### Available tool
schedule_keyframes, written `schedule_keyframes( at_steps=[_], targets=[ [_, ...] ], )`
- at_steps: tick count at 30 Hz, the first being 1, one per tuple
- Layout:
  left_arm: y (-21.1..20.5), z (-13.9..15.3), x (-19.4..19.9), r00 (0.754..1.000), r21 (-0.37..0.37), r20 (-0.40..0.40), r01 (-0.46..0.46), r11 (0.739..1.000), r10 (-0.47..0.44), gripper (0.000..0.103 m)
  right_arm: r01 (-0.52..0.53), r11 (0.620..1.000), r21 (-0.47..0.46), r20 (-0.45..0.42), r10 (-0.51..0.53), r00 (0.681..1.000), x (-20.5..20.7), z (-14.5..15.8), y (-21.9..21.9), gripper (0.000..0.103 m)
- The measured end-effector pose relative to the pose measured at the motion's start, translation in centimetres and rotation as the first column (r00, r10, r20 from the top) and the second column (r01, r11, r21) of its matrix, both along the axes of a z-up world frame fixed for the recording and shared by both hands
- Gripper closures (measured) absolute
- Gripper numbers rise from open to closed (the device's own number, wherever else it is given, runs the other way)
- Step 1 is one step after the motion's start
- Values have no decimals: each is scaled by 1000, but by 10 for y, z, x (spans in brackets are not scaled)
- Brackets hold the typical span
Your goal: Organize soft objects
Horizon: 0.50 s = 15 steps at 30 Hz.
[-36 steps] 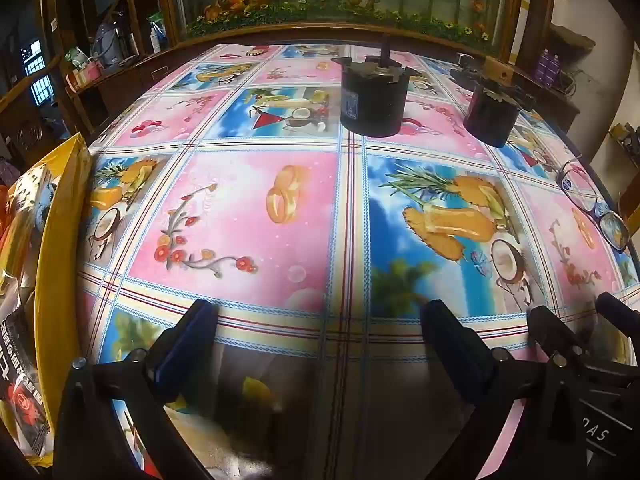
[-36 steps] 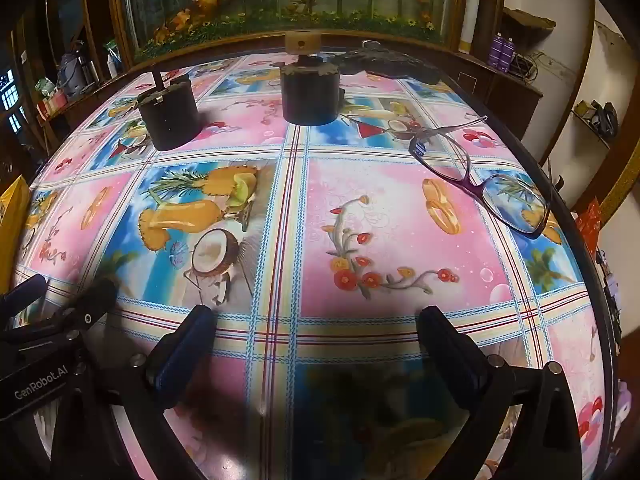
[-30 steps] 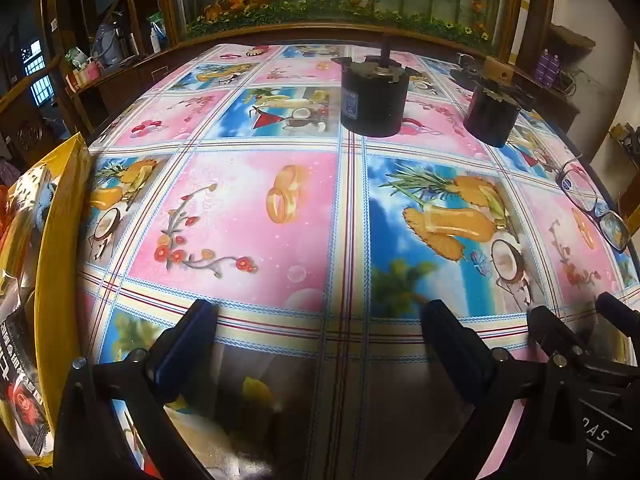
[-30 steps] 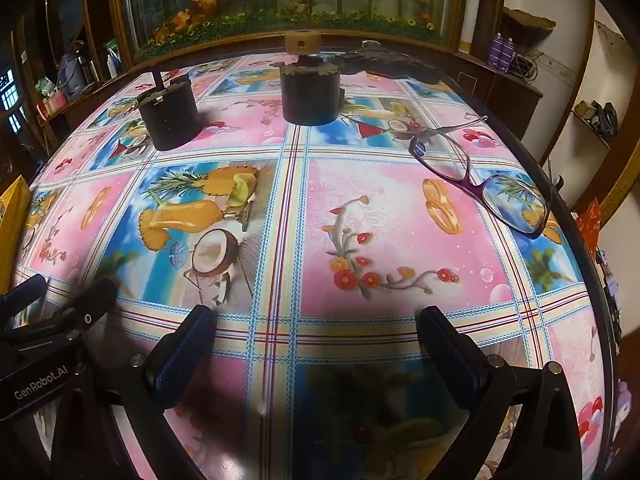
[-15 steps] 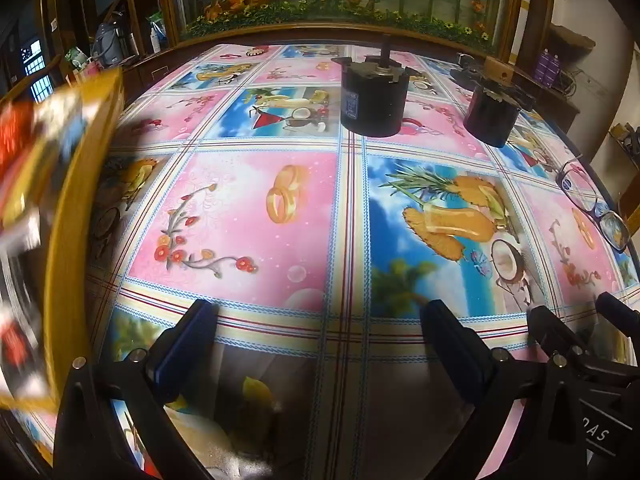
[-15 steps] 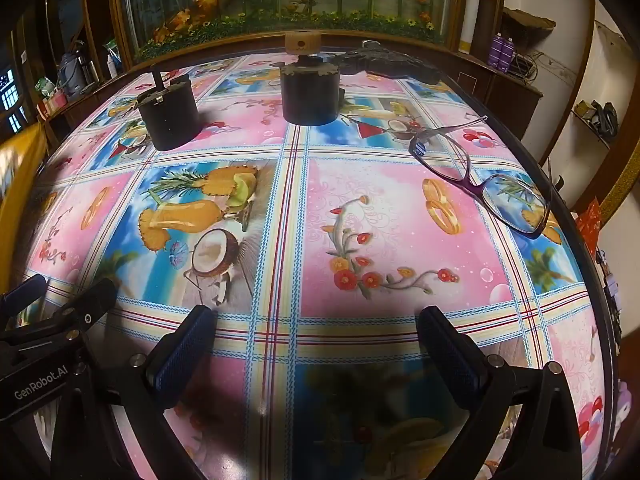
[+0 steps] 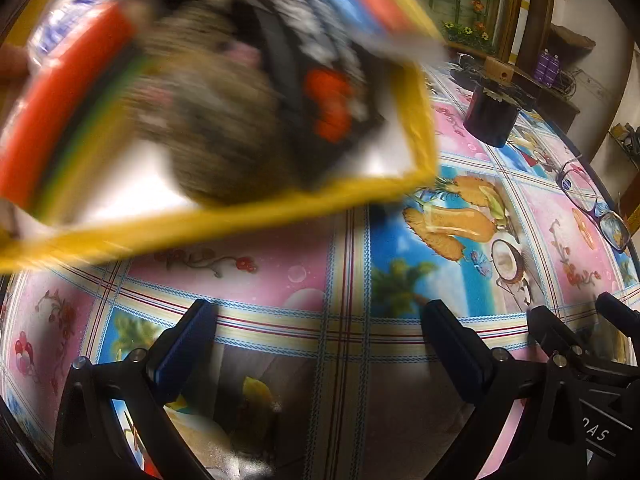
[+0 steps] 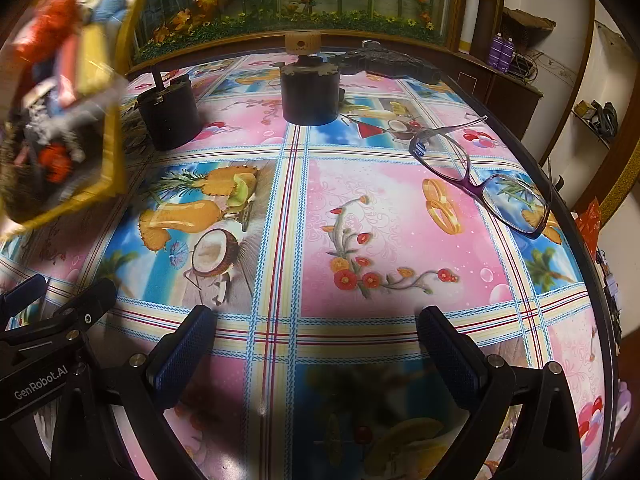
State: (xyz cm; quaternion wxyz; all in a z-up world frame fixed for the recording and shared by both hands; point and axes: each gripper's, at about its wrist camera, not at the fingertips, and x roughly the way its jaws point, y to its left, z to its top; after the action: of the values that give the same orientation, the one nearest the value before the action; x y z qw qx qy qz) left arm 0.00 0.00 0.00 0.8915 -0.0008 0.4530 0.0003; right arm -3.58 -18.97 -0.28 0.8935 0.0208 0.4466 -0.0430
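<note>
Nothing sorted yet: my left gripper (image 7: 320, 344) and right gripper (image 8: 316, 344) both gape wide and empty; soft objects (image 7: 224, 120) sit blurred in yellow tray (image 7: 248, 216), tilted above the table (image 8: 400, 208).

Glasses (image 8: 480, 172), 2 dark cylinders (image 8: 310, 92)
</note>
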Motion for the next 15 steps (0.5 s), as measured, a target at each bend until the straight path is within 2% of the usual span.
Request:
schedule_keyframes(
  at_steps=[15],
  targets=[
    [-3,2,1,1000,0,-1,0,1000,0,0,0,1000,0,-1,0,1000,0,0,0,1]
  ],
)
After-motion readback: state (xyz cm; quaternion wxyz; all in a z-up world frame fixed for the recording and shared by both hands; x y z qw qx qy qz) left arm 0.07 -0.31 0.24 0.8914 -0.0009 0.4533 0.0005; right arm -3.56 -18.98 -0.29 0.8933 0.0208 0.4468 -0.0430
